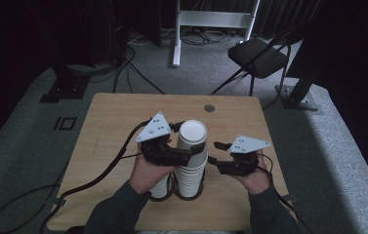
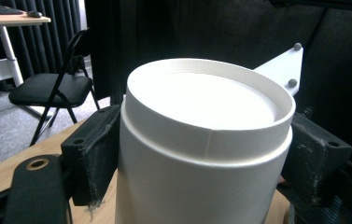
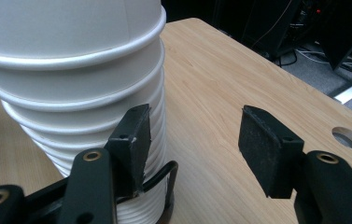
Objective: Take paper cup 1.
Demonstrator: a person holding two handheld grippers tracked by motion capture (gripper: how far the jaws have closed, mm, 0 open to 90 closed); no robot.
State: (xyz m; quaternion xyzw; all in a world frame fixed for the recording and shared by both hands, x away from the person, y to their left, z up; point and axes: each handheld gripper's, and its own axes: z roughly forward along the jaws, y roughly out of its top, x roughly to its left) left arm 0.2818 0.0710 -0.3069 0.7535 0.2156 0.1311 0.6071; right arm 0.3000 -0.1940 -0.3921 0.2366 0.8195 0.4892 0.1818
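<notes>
The stack of white paper cups [image 1: 191,161] stood upside down near the front edge of the wooden table [image 1: 113,122], in a black wire holder [image 3: 166,175]. The cups were smooth and cone-shaped, nested one over the other, with rolled rims forming rings down the stack. The top cup [image 2: 201,135] showed its flat recessed bottom and a thin vertical seam in the paper.

The left gripper [image 1: 191,150] had its two black jaws on both sides of this top cup; their rough padded faces pressed against the cup wall, so it was gripping the cup. A second, shorter stack [image 1: 161,187] stood just beside the first, partly hidden under the left hand [image 1: 147,173].

The right gripper [image 1: 214,152] was held just to the right of the tall stack, its jaws standing wide apart with nothing between them. The table surface had a light wood grain and a round cable hole [image 1: 209,108] near its far edge.
</notes>
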